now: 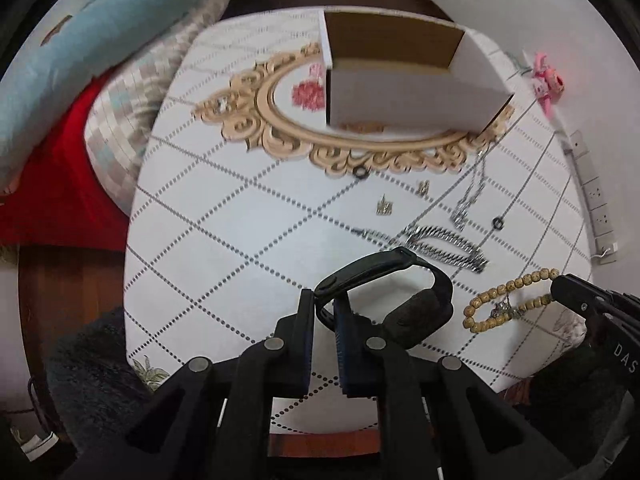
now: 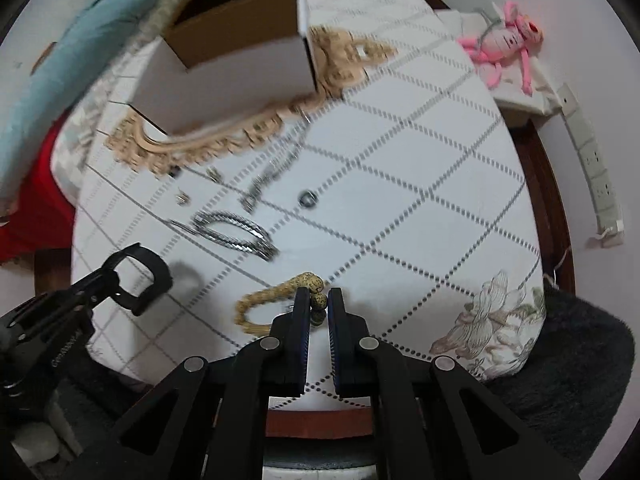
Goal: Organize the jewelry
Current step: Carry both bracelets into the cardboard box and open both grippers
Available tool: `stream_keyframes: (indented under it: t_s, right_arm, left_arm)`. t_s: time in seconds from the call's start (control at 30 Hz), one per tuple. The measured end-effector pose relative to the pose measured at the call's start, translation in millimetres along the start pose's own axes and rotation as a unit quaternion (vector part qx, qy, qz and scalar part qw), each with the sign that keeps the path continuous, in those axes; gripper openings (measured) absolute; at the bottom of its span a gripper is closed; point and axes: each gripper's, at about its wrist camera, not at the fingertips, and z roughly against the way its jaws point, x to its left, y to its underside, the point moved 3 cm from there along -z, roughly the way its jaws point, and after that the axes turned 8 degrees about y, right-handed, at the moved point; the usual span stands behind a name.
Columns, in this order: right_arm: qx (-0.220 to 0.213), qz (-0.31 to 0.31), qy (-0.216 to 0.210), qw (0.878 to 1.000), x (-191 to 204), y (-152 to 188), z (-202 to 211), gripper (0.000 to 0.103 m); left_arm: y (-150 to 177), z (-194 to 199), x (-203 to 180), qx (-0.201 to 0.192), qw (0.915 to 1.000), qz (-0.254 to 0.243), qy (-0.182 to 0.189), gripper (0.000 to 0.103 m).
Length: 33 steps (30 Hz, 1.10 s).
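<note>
- Left wrist view: the left gripper [image 1: 323, 312] has its fingers clamped on a black watch strap [image 1: 384, 280], held over the table [image 1: 224, 248] near its front edge; the white box [image 1: 404, 88] sits toward the far edge.
- Right wrist view: the right gripper [image 2: 319, 300] pinches the wooden bead bracelet [image 2: 272, 300] near the front edge, fingers nearly closed.

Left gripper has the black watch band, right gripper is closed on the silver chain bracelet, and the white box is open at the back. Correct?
Not quite. The right gripper is closed on the beaded bracelet, as the right wrist view shows; the silver chain bracelet lies untouched on the table. The rest stands: the left gripper has the black watch band, and the white box is open at the back.
</note>
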Motion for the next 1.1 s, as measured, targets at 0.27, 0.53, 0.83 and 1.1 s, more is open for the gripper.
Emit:
stream_keyframes:
  t_s: [0.27, 0.53, 0.83, 1.1]
  right_arm:
    - [-0.048, 0.010, -0.019, 0.999, -4, -42, 35, 0.009]
    - [-0.106, 0.008, -0.050, 0.993, -9, -102, 83, 0.009]
    - [-0.129, 0.018, -0.084, 0.988, 6, -186, 93, 0.009]
    - [-0.075, 0.018, -0.106, 0.991, 18, -236, 41, 0.009]
  left_arm:
    - [-52, 15, -13, -0.053, 0.9985, -0.002, 0.013, 0.007]
    - [-112, 37, -25, -0.090, 0.9953, 0.000, 0.034, 0.007]
    - [-183, 10, -25, -0.069, 0.9963, 0.005, 0.051, 0.007]
    - [-222, -27, -17, -0.022, 0.9955, 0.037, 0.084, 0.014]
